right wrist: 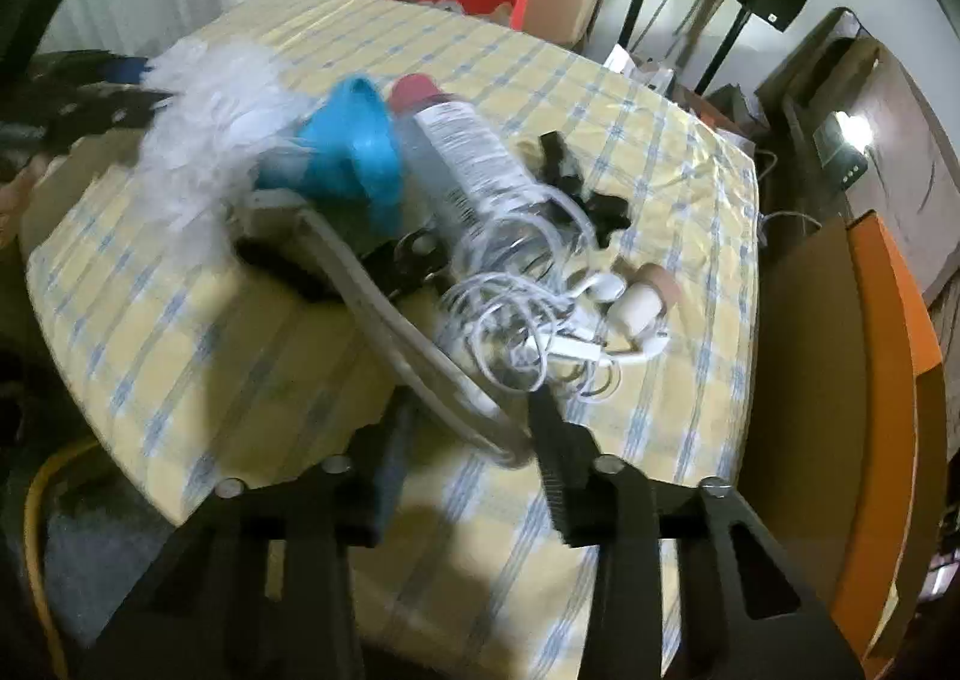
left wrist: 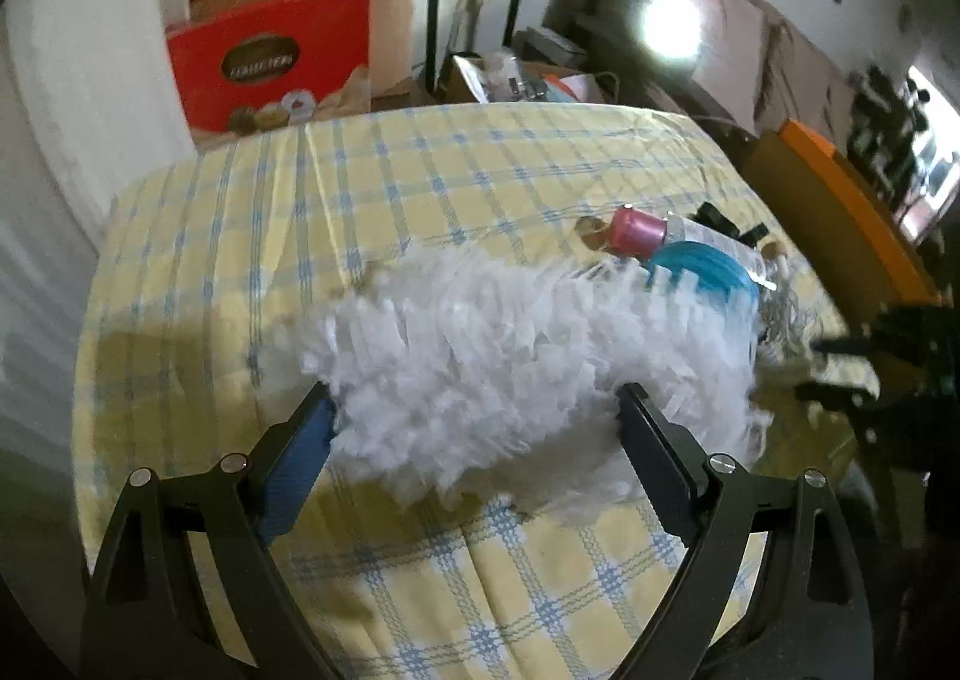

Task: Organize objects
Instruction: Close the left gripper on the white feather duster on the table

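Yellow-and-blue checked cloth covers the surface [left wrist: 420,170], which carries everything else. Largest on it is a white fluffy duster [left wrist: 510,356], lying across the middle; its grey handle [right wrist: 396,344] runs out toward the near edge in the right wrist view. The left gripper [left wrist: 474,428] stands wide apart around the duster's fluff — the fingertips sit at either side of it, though blur hides whether they press. The right gripper [right wrist: 468,440] has its jaws partly apart with the end of the handle between them; I cannot tell whether the pads touch it.

Just beyond the duster lies a clear bottle [right wrist: 468,164] with a pink cap [left wrist: 636,227], on its side, and a blue plastic piece [right wrist: 360,152] rests against it. A tangle of white earphone cable [right wrist: 528,320] lies over the bottle's base, beside a small cork-topped vial [right wrist: 645,296]. Black clips [right wrist: 576,182] sit just behind the bottle — small and hard to make out.
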The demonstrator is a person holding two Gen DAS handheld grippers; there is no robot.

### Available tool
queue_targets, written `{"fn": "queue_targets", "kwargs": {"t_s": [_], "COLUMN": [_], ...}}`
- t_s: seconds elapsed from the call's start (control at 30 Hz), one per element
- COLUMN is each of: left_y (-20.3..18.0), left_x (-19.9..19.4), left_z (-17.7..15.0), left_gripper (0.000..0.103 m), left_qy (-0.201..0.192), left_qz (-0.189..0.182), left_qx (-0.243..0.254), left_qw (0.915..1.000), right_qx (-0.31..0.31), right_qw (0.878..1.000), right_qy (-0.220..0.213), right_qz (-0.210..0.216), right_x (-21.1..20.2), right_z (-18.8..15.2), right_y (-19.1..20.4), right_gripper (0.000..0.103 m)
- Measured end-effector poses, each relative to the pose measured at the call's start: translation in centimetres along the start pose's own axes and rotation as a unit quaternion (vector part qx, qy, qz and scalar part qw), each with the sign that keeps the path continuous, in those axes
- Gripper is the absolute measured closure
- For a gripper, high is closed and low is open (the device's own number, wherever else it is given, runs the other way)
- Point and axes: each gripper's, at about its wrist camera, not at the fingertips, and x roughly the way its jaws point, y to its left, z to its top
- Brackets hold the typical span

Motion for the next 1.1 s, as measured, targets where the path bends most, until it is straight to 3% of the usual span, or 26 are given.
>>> {"fn": "queue_targets", "kwargs": {"t_s": [0.07, 0.23, 0.37, 0.53, 0.57, 0.67, 0.8, 0.97, 1.1], "left_y": [0.3, 0.3, 0.1, 0.2, 0.4, 1.8, 3.8, 2.4, 3.3], "left_x": [-0.1, -0.4, -0.8, -1.5, -1.5, -2.1, -2.4, -0.1, 3.0], "left_z": [-0.3, -0.8, -1.6, -2.8, -2.8, -2.0, -0.3, 1.9, 2.9], "left_gripper": [0.013, 0.013, 0.013, 0.013, 0.013, 0.013, 0.013, 0.013, 0.013], "left_qy": [0.0, 0.004, 0.011, 0.017, 0.019, 0.015, 0.026, 0.053, 0.075], "left_qz": [-0.005, -0.014, -0.011, -0.02, -0.018, 0.015, -0.008, -0.029, 0.004], "left_qx": [-0.012, -0.027, -0.036, -0.056, -0.062, -0.099, -0.151, -0.138, -0.186], "left_qw": [0.9999, 0.9995, 0.9992, 0.9981, 0.9977, 0.9949, 0.9881, 0.9885, 0.9796], "right_qx": [0.008, 0.01, 0.015, 0.018, 0.017, -0.02, -0.103, -0.115, -0.095], "right_qw": [1.0, 0.995, 0.992, 0.992, 0.992, 0.996, 0.995, 0.993, 0.995], "right_qy": [0.005, 0.013, 0.021, 0.011, 0.011, 0.005, -0.007, -0.019, -0.025], "right_qz": [0.024, 0.097, 0.121, 0.122, 0.123, 0.09, 0.012, -0.008, 0.002], "right_x": [-0.8, -1.8, -1.9, -1.5, -1.2, -1.1, -1.2, -1.0, -1.2], "right_z": [-0.7, -2.3, -2.5, -1.5, -1.2, -0.6, -0.9, -1.0, -1.3], "right_y": [0.5, 3.1, 4.1, 4.5, 4.7, 6.5, 10.4, 11.7, 11.2], "right_gripper": [0.083, 0.087, 0.082, 0.079, 0.086, 0.093, 0.096, 0.096, 0.097]}}
